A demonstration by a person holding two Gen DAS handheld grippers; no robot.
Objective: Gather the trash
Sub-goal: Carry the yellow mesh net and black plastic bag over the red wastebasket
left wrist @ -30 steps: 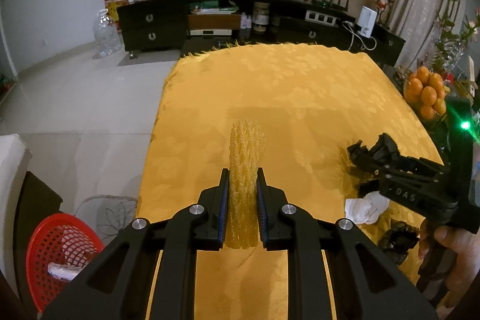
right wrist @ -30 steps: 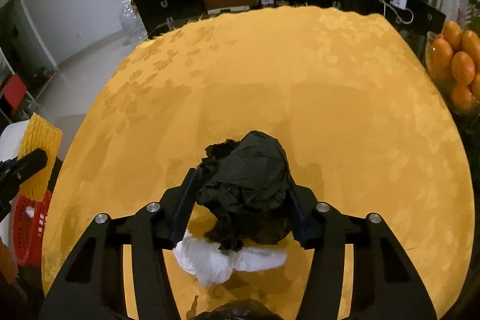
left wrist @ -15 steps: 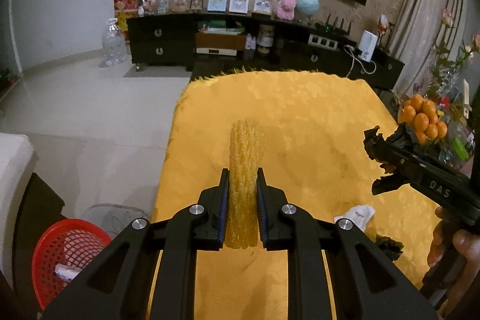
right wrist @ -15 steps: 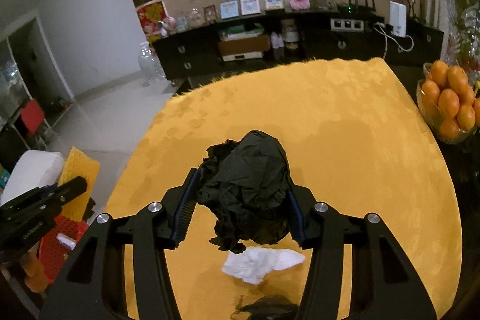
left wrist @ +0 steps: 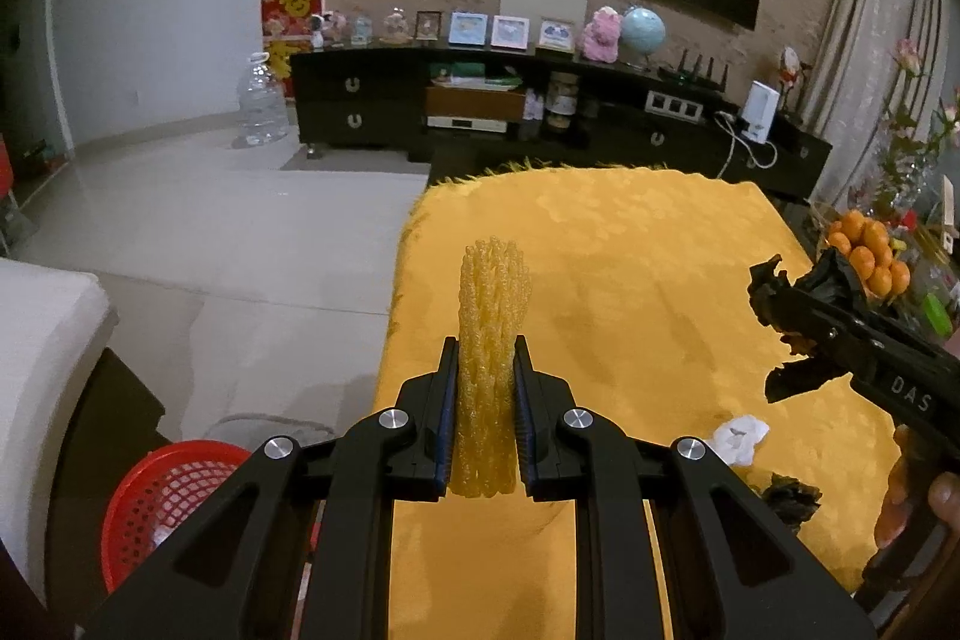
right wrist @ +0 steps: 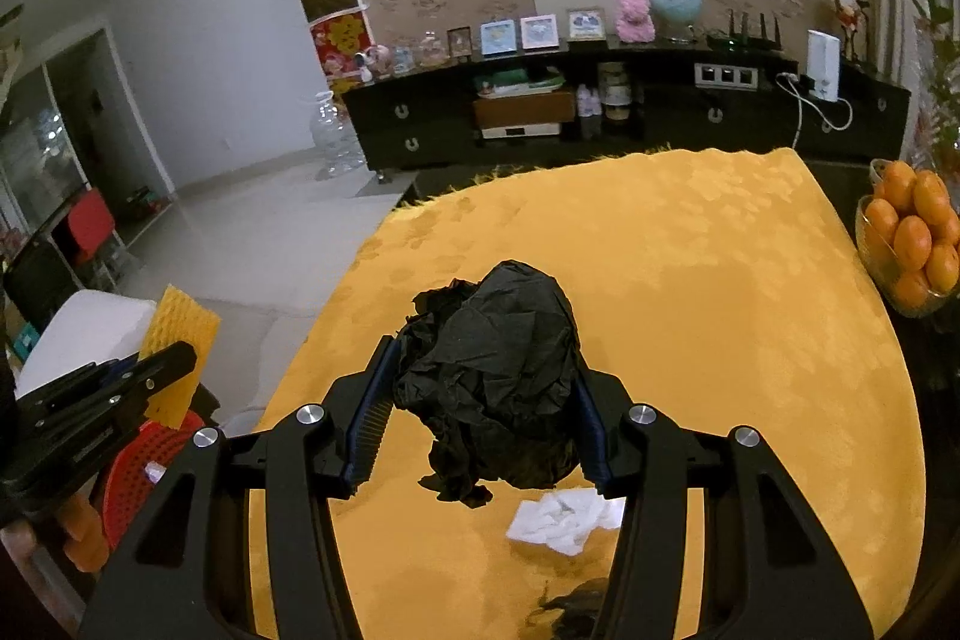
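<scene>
My left gripper (left wrist: 485,358) is shut on a yellow foam net sleeve (left wrist: 489,340) that stands upright between its pads, held above the left edge of the yellow-clothed table (left wrist: 630,244). My right gripper (right wrist: 486,370) is shut on a crumpled black plastic bag (right wrist: 498,376), lifted off the cloth. On the cloth below lie a white crumpled tissue (right wrist: 564,517) and a smaller black scrap (right wrist: 570,607). A red mesh basket (left wrist: 162,502) stands on the floor at the table's left. The right gripper with the bag (left wrist: 798,316) shows at the right of the left wrist view.
A bowl of oranges (right wrist: 915,238) stands at the table's right edge. A white seat (left wrist: 42,376) is beside the basket. A dark low cabinet (left wrist: 540,112) with frames, a globe and a big water bottle (left wrist: 261,100) lines the far wall.
Both grippers have risen with their loads. The black bag has come up off the white tissue, and more of the room's far wall now shows in both views.
</scene>
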